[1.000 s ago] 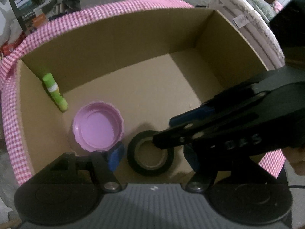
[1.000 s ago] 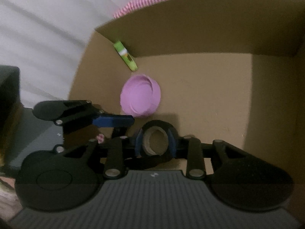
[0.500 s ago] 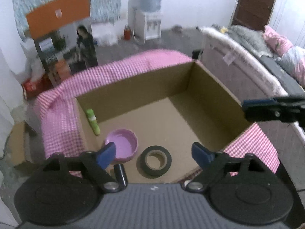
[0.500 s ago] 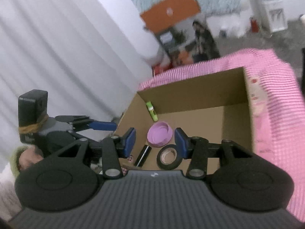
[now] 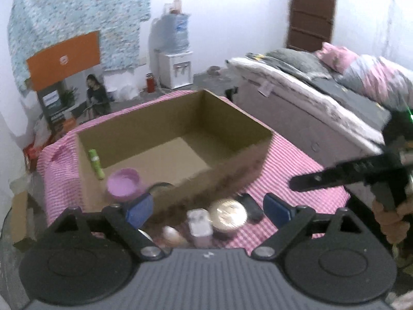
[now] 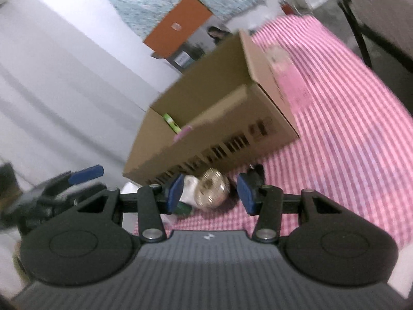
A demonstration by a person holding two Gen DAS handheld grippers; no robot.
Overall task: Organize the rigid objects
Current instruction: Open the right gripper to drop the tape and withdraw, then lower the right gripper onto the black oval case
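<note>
Left wrist alone shows the box's floor; both grippers gape, holding nothing.

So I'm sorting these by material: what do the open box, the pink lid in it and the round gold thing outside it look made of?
The box looks like plain brown cardboard: matte, with thin folded walls. The pink lid seems moulded plastic, smooth and evenly coloured with a soft sheen. The round gold thing glints like metal or foil, but blur leaves it open.
</note>
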